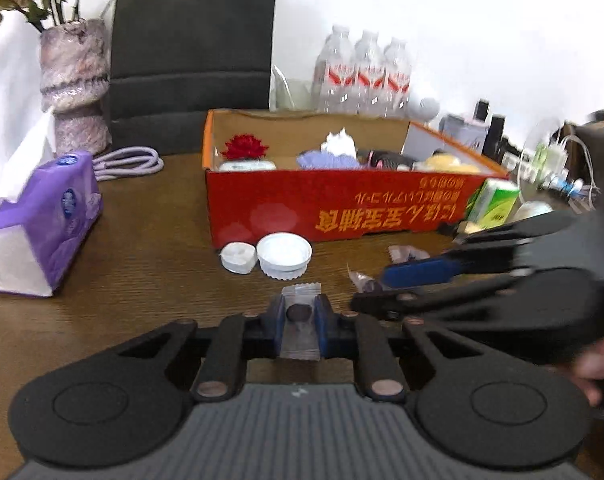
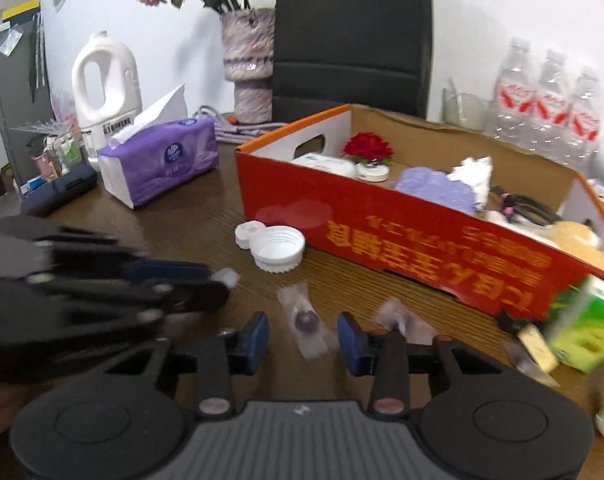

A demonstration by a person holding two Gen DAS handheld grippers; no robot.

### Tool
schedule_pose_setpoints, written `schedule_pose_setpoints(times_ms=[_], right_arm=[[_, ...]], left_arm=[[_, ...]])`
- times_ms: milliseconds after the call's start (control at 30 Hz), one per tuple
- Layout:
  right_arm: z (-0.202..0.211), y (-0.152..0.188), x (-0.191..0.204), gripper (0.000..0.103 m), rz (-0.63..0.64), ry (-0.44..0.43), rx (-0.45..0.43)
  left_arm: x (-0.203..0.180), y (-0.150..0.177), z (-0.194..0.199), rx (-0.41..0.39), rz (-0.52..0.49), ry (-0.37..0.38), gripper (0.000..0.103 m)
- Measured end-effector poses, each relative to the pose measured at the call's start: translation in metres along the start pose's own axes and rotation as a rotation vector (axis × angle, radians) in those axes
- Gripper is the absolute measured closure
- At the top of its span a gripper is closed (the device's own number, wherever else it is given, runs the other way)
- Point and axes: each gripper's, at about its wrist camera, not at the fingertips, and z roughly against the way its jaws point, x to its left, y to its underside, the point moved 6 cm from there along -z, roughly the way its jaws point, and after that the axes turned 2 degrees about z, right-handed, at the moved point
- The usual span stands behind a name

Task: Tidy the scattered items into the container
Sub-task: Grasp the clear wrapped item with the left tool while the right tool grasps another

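I am facing: white wall [image 1: 442, 20]; black chair [image 2: 352, 40] (behind); brown wood-grain table [image 1: 142, 240]; daylight falling evenly.

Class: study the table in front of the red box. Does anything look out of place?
Yes. Two white caps lie loose, open side up, with no bottle beside them, and clear-wrapped candies are strewn on the bare table instead of inside the box.

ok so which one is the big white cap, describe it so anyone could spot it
Find the red cardboard box on the brown table. Just in front of its long printed side, near the left end, two white round things sit touching. The big white cap is the wider one: open side up, hollow, with a ridged rim, unlike the smaller white cap beside it.
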Motion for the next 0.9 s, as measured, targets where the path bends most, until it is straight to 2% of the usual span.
schedule_pose_setpoints(times_ms=[67,167,233,333,400,500,667,767,900], right_arm=[[-0.008,-0.002,0.0,0.073,-0.006,0.009,0.002],[-0.01,-0.004,0.002,0.086,-0.012,0.003,0.003],[-0.008,-0.003,0.004,0.087,0.002,0.005,0.008],[-0.003,-0.001,0.007,0.088,0.015,0.03,0.022],[0.005,0.001,0.007,0.088,-0.015,0.038,0.005],[0.025,0.006,0.008,0.088,-0.075,0.035,-0.038],[0.08,0.014,0.012,0.088,-0.116,0.031,-0.13],[0.114,0.025,0.007,0.088,-0.161,0.042,-0.181],[0.145,0.041,0.006,0.088,-0.183,0.083,-0.195]], left_arm=[[0.007,-0.001,0.006,-0.016,0.026,-0.012,0.086],[0.018,-0.005,0.008,-0.03,0.067,-0.048,0.086],[0.022,-0.007,0.01,-0.035,0.083,-0.065,0.086],[0.021,-0.012,0.016,-0.076,0.081,-0.036,0.086],[0.021,-0.01,0.011,-0.051,0.081,-0.035,0.086],[0.017,-0.007,0.009,-0.023,0.081,-0.03,0.086],[-0.013,-0.009,0.033,-0.022,0.083,-0.011,0.086],[-0.036,-0.012,0.052,-0.049,0.075,0.009,0.086],[-0.06,-0.025,0.079,-0.109,0.088,0.059,0.086]])
